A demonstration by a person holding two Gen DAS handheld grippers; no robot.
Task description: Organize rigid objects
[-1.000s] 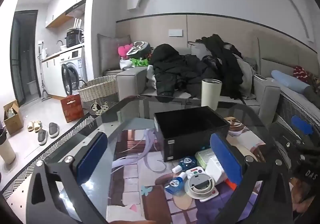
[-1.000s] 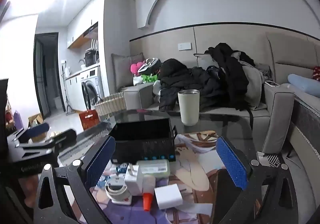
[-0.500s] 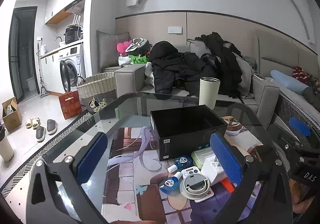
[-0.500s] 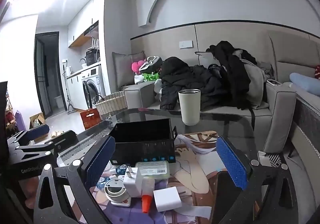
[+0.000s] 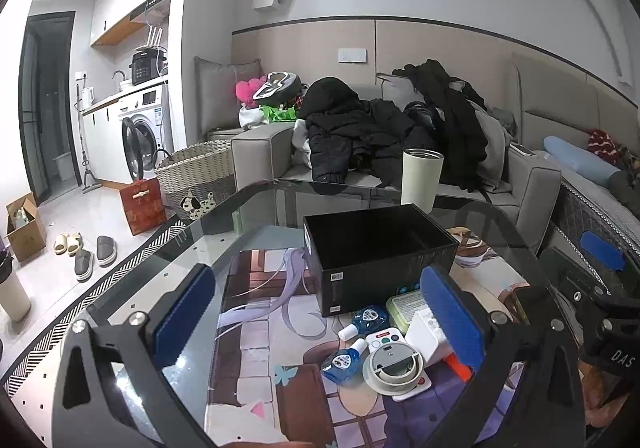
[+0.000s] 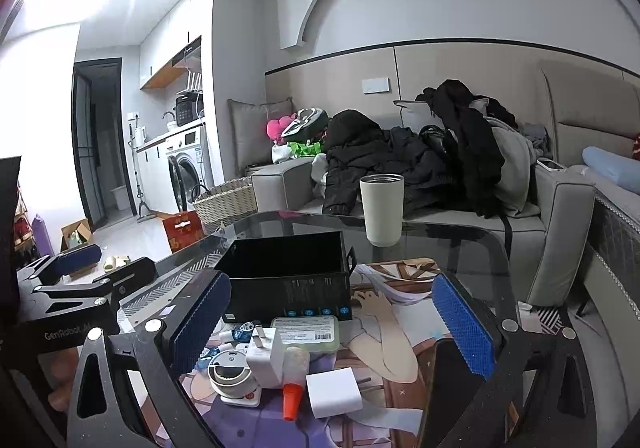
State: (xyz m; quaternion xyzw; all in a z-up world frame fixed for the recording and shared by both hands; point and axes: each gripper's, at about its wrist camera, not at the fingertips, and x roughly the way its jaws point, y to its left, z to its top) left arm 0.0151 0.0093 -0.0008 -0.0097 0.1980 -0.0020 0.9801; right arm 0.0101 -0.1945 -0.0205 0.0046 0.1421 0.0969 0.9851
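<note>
We see right gripper (image 6: 332, 324) spread wide, empty, above clutter; black box (image 6: 286, 274) open on glass table (image 6: 460, 248); white charger (image 6: 334, 392) beside orange-capped tube (image 6: 294, 384); tumbler (image 6: 381, 209) behind.

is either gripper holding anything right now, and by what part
Nothing is held. The left gripper and the right gripper are both wide open above the glass table, with the small items and the black box untouched.

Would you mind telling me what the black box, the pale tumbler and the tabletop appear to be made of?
The black box looks like matte cardboard: thin straight walls and printed labels. The pale tumbler seems coated metal, with a bare steel-coloured rim. The tabletop looks like glass: glossy, reflective, with the floor showing through it.
</note>
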